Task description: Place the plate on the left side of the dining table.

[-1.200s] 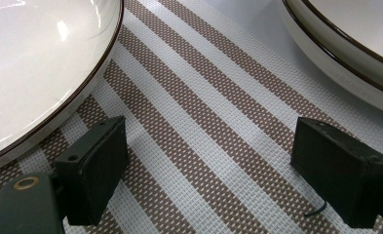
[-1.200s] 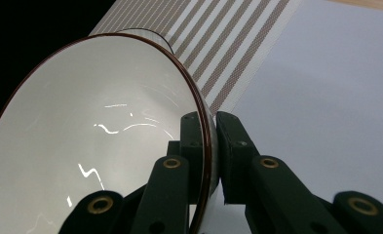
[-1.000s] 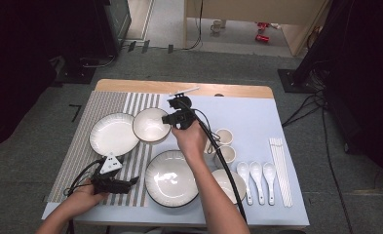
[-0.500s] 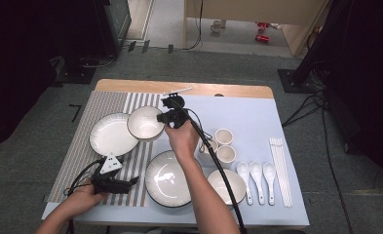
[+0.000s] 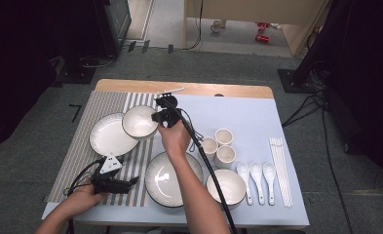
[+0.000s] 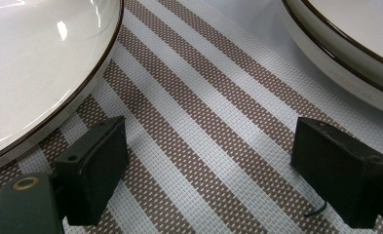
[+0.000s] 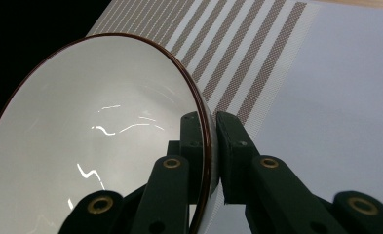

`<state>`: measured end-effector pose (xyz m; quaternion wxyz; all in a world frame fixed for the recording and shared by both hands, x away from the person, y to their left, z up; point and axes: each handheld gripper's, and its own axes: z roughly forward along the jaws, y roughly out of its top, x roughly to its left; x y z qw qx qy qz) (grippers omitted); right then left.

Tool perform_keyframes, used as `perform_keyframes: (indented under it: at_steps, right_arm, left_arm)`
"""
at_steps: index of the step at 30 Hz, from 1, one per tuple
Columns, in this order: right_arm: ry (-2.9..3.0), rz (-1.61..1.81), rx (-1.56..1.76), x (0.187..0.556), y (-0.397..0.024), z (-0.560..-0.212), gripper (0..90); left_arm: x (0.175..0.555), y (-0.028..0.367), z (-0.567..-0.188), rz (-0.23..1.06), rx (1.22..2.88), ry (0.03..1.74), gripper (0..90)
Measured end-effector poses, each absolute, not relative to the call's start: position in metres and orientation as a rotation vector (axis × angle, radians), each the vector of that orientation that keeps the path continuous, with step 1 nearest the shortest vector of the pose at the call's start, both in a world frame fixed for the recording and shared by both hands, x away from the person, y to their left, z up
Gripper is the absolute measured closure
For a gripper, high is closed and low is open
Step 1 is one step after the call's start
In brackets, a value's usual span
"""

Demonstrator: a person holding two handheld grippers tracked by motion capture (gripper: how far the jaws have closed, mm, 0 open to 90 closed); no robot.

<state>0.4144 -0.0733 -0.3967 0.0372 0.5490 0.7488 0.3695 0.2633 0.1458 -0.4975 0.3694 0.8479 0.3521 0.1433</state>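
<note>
The right gripper (image 5: pixel 156 117) pinched the rim of the white bowl (image 5: pixel 139 122), one jaw inside and one outside, holding it over the striped mat (image 5: pixel 82 146), seemingly overlapping the flat plate (image 5: pixel 108 138). The left gripper (image 5: pixel 128 183) rested low, jaws spread over the mat.

No words, labels, brand names, numbers or signs can be read on anything in these pictures.

Hidden & cut-off parts
Bowl (image 7: pixel 96 146) cropped at left & bottom edges in right gripper view; plate (image 5: pixel 110 136) partly covered by bowl in high view.
</note>
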Motion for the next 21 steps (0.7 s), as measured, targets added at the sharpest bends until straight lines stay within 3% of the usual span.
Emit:
perform_keyframes:
  at_steps: [21]
  right_arm:
    - [2.322, 1.099, 1.708, 0.424, -0.053, -0.419, 82.7]
  left_arm:
    - [0.263, 0.145, -0.498, 0.370, 2.176, 0.906, 13.5]
